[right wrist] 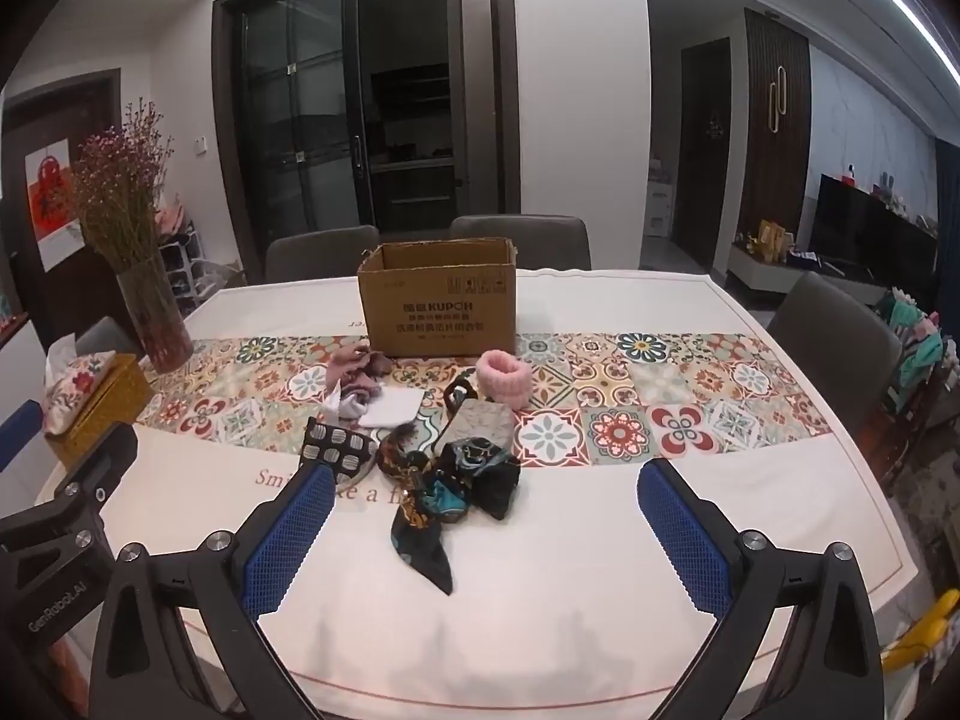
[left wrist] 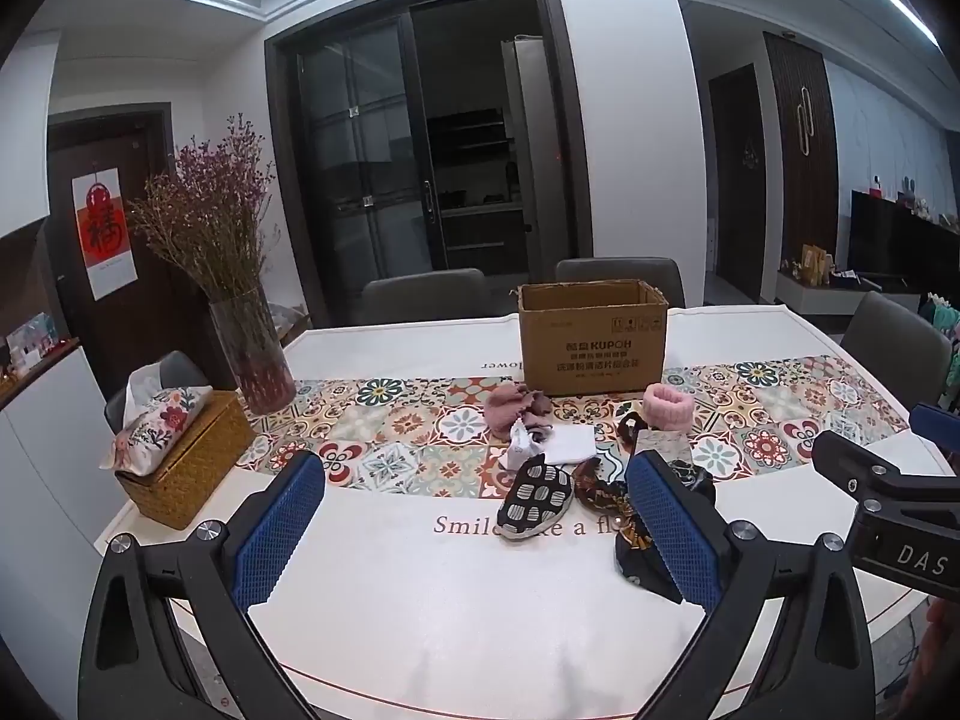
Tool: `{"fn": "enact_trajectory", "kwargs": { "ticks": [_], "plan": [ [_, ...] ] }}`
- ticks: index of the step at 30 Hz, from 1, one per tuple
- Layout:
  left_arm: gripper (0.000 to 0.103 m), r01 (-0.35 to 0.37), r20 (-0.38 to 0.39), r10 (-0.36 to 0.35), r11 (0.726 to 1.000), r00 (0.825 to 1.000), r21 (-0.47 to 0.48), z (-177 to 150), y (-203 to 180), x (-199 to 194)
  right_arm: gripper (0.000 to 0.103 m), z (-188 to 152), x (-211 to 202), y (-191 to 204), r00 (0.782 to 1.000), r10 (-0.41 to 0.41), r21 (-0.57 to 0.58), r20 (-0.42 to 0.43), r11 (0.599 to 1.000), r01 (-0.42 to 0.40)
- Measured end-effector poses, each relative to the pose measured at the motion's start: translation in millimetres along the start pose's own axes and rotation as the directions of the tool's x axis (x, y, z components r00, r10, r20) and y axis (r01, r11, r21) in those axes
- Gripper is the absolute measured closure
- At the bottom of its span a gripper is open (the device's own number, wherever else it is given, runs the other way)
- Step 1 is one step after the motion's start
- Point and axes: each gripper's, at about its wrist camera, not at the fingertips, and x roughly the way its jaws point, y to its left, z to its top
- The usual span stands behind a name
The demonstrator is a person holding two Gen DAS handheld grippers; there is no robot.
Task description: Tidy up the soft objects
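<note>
White tablecloth (right wrist: 540, 600) | corrugated cardboard box (right wrist: 441, 300) | fluffy pink wristband (right wrist: 503, 379)

Two side-by-side wrist views facing the shared cardboard box (left wrist: 593, 339) (right wrist: 439, 299).

I see the box (right wrist: 438, 300) in the middle of the frame, at the back of the worktop (right wrist: 540, 570), on the runner (right wrist: 660, 402). Just in front of it, the wristband (right wrist: 503, 377) sits to the right and the crumpled cloth (right wrist: 359, 367) to the left. Nearer me, the folded square (right wrist: 393, 408) lies left of the pouch (right wrist: 483, 423). The scarf (right wrist: 447, 492) lies lowest, the cap (right wrist: 339, 450) to its left. At the far left, the vase (right wrist: 155, 315) stands behind the tissue basket (right wrist: 102, 402).
</note>
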Motion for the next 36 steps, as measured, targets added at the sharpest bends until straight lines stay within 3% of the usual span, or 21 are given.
{"fn": "enact_trajectory", "kwargs": {
  "ticks": [36],
  "plan": [
    [0.000, -0.007, 0.029, 0.006, 1.000, 1.000, 0.013, 1.0, -4.2, -4.0, 0.001, 1.6, -3.6, -5.7, 1.000, -0.009, -0.018, 0.027, 1.000, 0.009]
  ]
}}
